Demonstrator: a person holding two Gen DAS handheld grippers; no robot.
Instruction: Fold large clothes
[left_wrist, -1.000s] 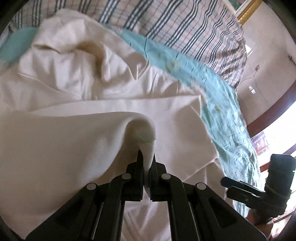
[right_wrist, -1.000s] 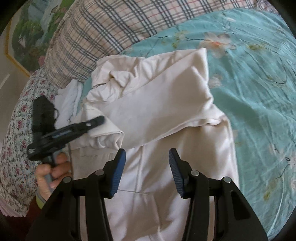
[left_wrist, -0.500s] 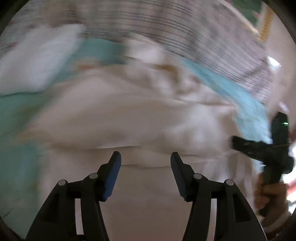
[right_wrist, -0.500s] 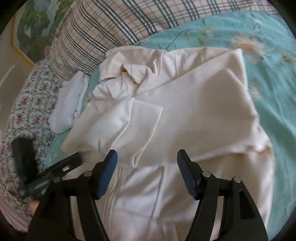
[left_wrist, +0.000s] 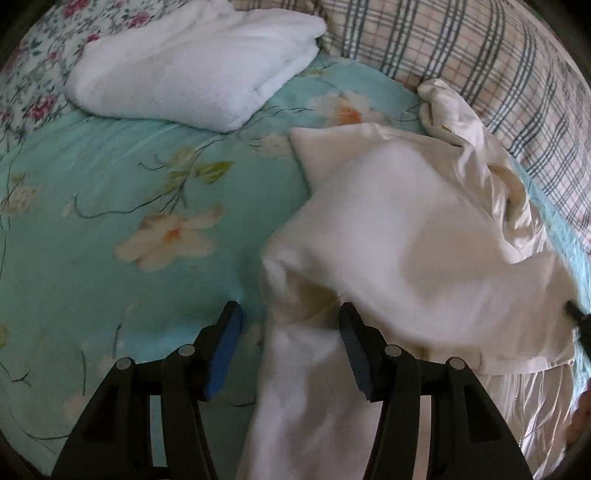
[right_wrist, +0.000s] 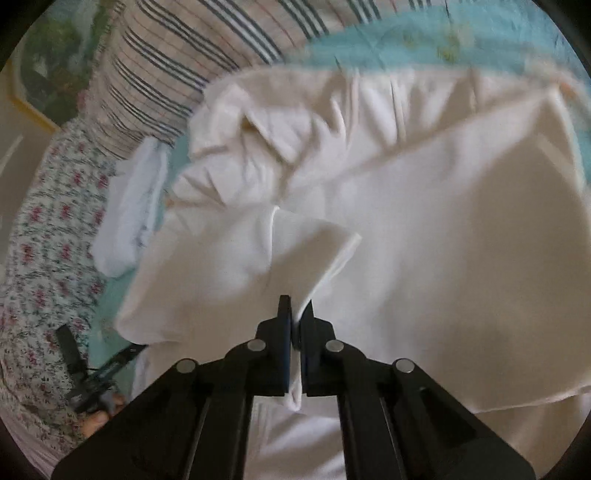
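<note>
A cream hoodie (left_wrist: 399, 236) lies on the teal flowered sheet (left_wrist: 110, 229), its hood crumpled toward the plaid pillow. My left gripper (left_wrist: 290, 325) hovers open over the garment's left edge; cloth lies below the jaws, and neither pad presses it. In the right wrist view the hoodie (right_wrist: 461, 240) fills the frame, with a sleeve folded across its chest. My right gripper (right_wrist: 296, 314) is shut on that folded sleeve's edge, and a pinch of cloth shows between the pads. The left gripper (right_wrist: 88, 373) and the hand holding it appear at the lower left.
A folded white towel (left_wrist: 192, 62) lies at the back left on the sheet. A plaid pillow (left_wrist: 480, 55) runs along the back, and a pink-flowered cloth (left_wrist: 33, 55) is at the far left. A framed picture (right_wrist: 44, 66) hangs beyond the bed.
My left gripper let go of the hoodie fold, opened and swung left to the garment's left edge. My right gripper moved forward and closed on the folded sleeve's edge.
</note>
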